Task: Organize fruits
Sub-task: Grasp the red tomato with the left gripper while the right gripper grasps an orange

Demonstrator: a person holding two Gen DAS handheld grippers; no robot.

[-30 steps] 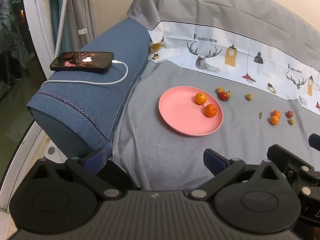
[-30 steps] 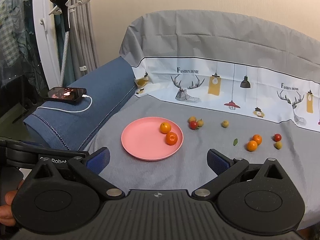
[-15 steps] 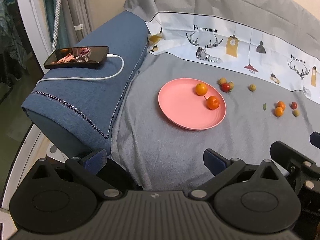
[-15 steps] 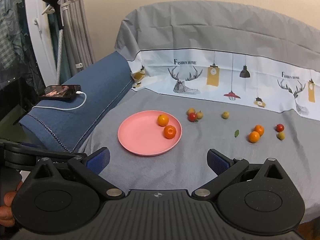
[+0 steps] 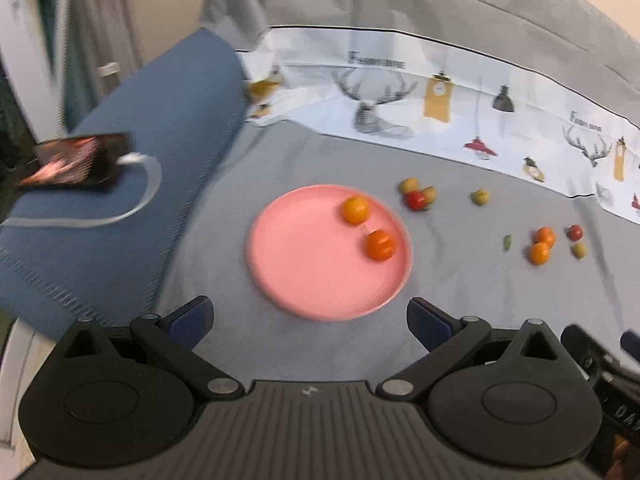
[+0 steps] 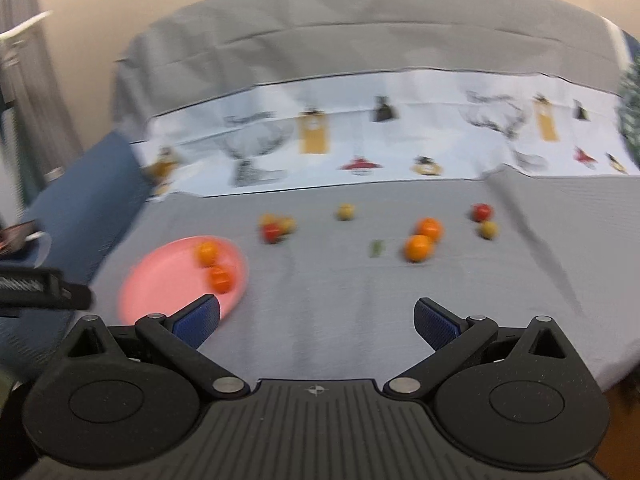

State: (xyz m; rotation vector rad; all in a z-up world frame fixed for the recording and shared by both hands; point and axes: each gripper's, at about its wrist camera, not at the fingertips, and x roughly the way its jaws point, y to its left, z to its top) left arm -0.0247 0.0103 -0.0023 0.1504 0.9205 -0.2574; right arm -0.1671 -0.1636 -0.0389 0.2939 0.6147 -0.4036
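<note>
A pink plate [image 5: 304,280] [image 6: 160,280] lies on the grey cloth and holds two oranges [image 5: 380,245] [image 6: 221,278]. Past its far right rim sits a cluster of a red fruit [image 5: 416,200] [image 6: 272,232] and two yellowish ones. Farther right lie a lone yellow fruit [image 5: 480,197] [image 6: 345,212], two more oranges [image 5: 540,253] [image 6: 418,247], another red fruit [image 5: 575,232] [image 6: 482,212] and a yellow-green one [image 6: 489,230]. My left gripper [image 5: 310,320] hangs open just short of the plate's near rim. My right gripper [image 6: 316,320] is open over bare cloth, right of the plate. Both hold nothing.
A blue cushioned armrest [image 5: 132,160] stands at the left with a phone [image 5: 76,162] and white cable on it. A small green leaf [image 6: 376,248] lies by the right oranges. The printed cloth backrest [image 5: 440,92] rises behind. Both views are motion-blurred.
Both grippers have swung right and moved closer to the cloth. The plate now sits nearer in the left view and at the far left of the right view. Fruits have not moved.
</note>
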